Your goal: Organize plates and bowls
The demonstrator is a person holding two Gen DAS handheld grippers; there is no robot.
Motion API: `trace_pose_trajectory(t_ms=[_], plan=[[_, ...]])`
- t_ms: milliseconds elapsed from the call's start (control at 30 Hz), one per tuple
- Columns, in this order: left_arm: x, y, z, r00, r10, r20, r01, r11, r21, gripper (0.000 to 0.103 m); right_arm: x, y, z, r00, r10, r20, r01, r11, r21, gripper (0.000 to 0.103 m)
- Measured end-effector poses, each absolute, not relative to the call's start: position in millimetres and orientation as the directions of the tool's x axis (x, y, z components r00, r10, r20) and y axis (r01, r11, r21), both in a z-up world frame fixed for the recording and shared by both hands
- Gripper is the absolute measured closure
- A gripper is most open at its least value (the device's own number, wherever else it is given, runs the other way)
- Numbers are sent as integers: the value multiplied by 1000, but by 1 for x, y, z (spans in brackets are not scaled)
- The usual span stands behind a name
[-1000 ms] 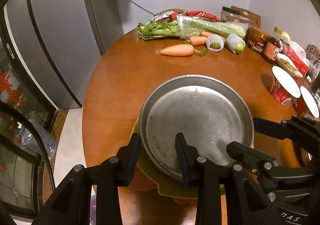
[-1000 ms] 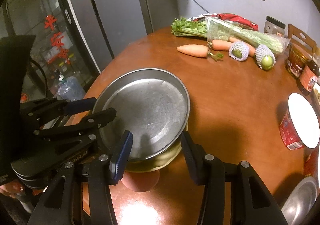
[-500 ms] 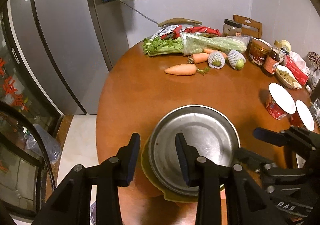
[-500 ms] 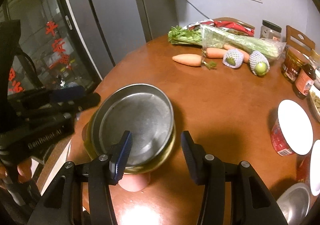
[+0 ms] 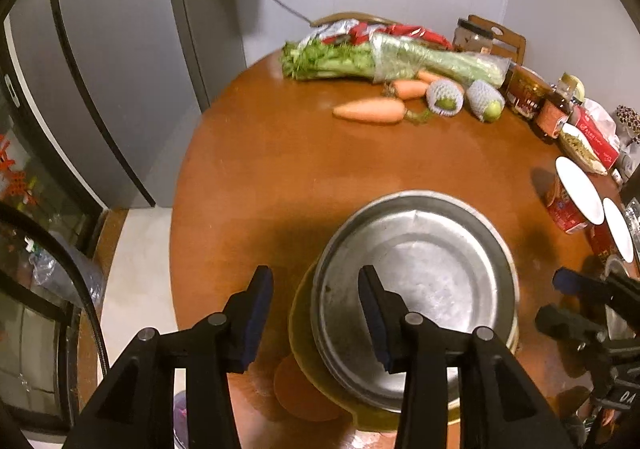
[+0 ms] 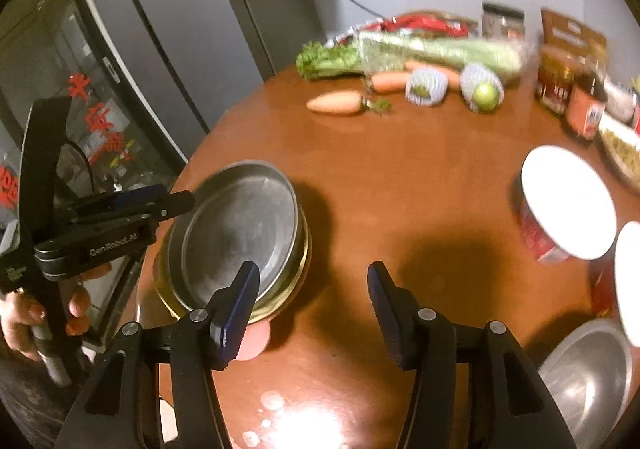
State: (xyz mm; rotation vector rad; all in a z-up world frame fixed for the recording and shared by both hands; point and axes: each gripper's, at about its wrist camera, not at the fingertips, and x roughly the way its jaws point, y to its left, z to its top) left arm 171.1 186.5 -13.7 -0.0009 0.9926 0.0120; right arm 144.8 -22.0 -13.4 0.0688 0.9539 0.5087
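Reading "GenRobot.AI" on left gripper (image 6: 160, 205)

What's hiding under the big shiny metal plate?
The metal plate sits on a yellow dish; only its rim shows. Something pink peeks out below; the rest is covered.

Round wooden table (image 5: 280, 169), grey fridge (image 5: 120, 61), pale wall (image 5: 560, 1)

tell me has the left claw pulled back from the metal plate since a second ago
Yes. The left claw has backed away and opened; the metal plate and table look smaller.
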Motion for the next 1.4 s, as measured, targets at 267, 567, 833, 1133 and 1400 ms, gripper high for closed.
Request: trace_pose_trajectory(t_ms=[267, 567, 833, 1133, 1400], plan=[[175, 197, -36, 511, -63, -857, -21, 996, -86, 58, 152, -1, -35, 385, 466, -797, -383, 866, 321, 44], [171, 188, -39, 509, -89, -856, 4, 995, -100, 59, 156, 16, -43, 366, 480, -797, -429, 847, 314, 47], [170, 183, -39, 508, -101, -856, 4, 993, -115, 59, 159, 19, -46, 413, 441, -797, -452, 859, 240, 52], [187, 150, -38, 501, -112, -858, 46, 994, -103, 59, 172, -8, -47, 444, 409, -797, -408, 884, 227, 52], [206, 117, -38, 492, -122, -862, 88, 992, -91, 59, 182, -39, -46, 472, 367, -801, -338, 915, 221, 52]])
